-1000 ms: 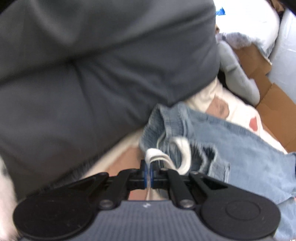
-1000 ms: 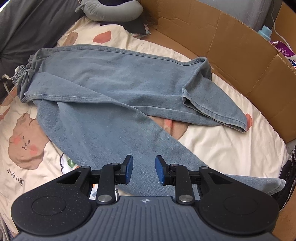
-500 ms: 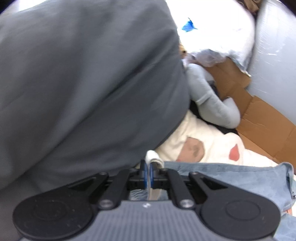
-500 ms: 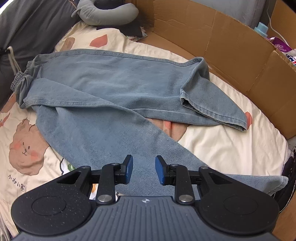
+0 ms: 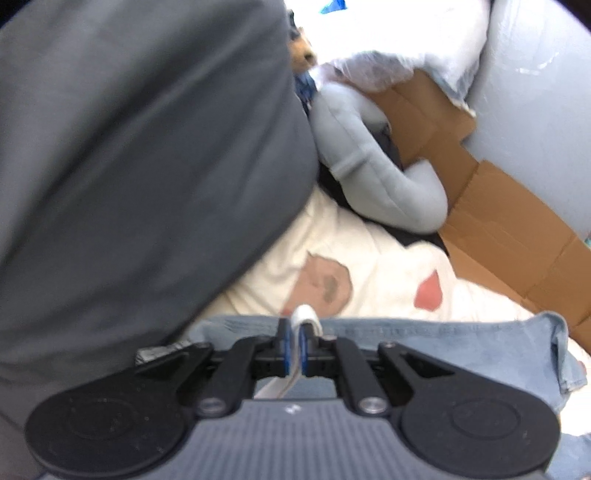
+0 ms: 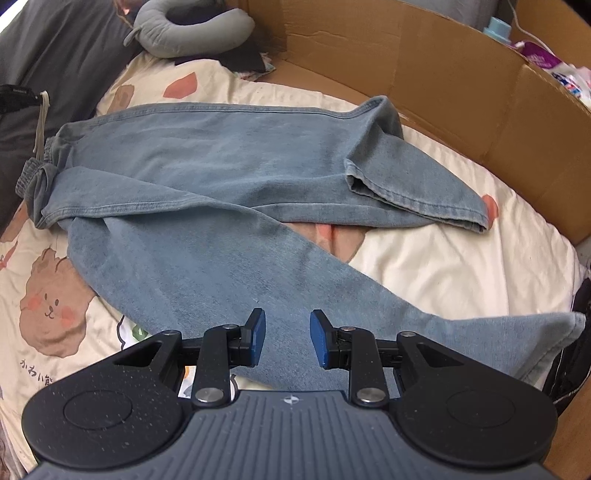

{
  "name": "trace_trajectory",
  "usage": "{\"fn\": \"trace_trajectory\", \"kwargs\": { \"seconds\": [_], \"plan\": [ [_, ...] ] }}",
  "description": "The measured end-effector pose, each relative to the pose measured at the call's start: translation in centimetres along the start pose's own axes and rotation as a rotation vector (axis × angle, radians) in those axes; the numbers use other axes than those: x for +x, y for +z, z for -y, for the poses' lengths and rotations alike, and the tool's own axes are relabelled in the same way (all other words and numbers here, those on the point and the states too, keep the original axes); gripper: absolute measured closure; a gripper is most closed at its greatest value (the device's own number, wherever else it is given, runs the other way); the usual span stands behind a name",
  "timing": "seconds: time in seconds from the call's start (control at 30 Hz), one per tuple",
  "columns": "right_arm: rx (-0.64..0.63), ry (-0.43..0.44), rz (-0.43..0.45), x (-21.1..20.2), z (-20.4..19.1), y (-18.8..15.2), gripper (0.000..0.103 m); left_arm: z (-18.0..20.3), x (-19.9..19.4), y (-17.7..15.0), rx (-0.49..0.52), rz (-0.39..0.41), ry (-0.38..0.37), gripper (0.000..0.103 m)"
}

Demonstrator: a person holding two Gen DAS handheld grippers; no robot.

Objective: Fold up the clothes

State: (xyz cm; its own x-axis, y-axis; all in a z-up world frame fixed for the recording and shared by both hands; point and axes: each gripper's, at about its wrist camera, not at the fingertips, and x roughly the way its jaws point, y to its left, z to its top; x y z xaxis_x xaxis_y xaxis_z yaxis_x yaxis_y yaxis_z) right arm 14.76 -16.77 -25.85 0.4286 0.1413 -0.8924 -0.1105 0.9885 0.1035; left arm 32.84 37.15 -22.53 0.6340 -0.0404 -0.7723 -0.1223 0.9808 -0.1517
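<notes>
A cream duvet printed with bears (image 6: 424, 266) serves as the folding surface, walled along its far and right edges by flattened cardboard (image 6: 461, 74), apparently so that nothing slides off. A dark grey blanket (image 5: 140, 166) is heaped at its left edge, and a grey neck pillow (image 6: 192, 35) is parked at the far left corner, clear of the work.

The pale blue jeans (image 6: 221, 158) are spread across the middle of the duvet, waistband toward the left edge. One leg lies along the far side, its hem doubled back near the right edge; the other runs diagonally to the near right corner, so the legs are not yet stacked and folding is judged to be at an early stage.

The right gripper (image 6: 287, 334) is held over the nearer leg with its jaws partly apart and nothing between them, presumably readied to take that leg.

The white drawstring (image 5: 303, 315) is seen between the blue pads of the left gripper (image 5: 294, 345), at the waistband; its jaws have just been opening slightly, so the cord is judged to be on the point of release, drawn out straight so that it will not be trapped in a fold.
</notes>
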Motion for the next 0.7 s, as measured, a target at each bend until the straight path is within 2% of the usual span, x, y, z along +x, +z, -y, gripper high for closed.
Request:
{"fn": "trace_trajectory", "kwargs": {
  "seconds": [0.07, 0.1, 0.13, 0.2, 0.4, 0.7],
  "plan": [
    [0.016, -0.001, 0.003, -0.1, 0.5, -0.4, 0.070, 0.7, 0.1, 0.0, -0.002, -0.012, -0.009, 0.085],
    [0.025, -0.003, 0.005, -0.2, 0.7, -0.5, 0.070, 1.1, 0.0, 0.0, -0.003, -0.016, -0.016, 0.076],
    [0.034, -0.004, 0.006, -0.3, 1.0, -0.7, 0.070, 1.4, -0.1, 0.0, -0.009, -0.019, -0.031, 0.061],
    [0.048, -0.005, 0.016, -0.7, 1.4, -0.9, 0.070, 2.2, -0.3, -0.1, -0.016, -0.022, -0.062, 0.047],
    [0.100, -0.018, 0.055, -2.3, 2.8, -1.5, 0.070, 5.0, -1.6, -0.9, 0.028, -0.042, -0.064, 0.048],
    [0.195, -0.085, 0.081, -3.8, 6.9, -4.2, 0.070, 4.6, -2.4, -4.7, 0.007, -0.104, 0.021, 0.045]
  ]
}}
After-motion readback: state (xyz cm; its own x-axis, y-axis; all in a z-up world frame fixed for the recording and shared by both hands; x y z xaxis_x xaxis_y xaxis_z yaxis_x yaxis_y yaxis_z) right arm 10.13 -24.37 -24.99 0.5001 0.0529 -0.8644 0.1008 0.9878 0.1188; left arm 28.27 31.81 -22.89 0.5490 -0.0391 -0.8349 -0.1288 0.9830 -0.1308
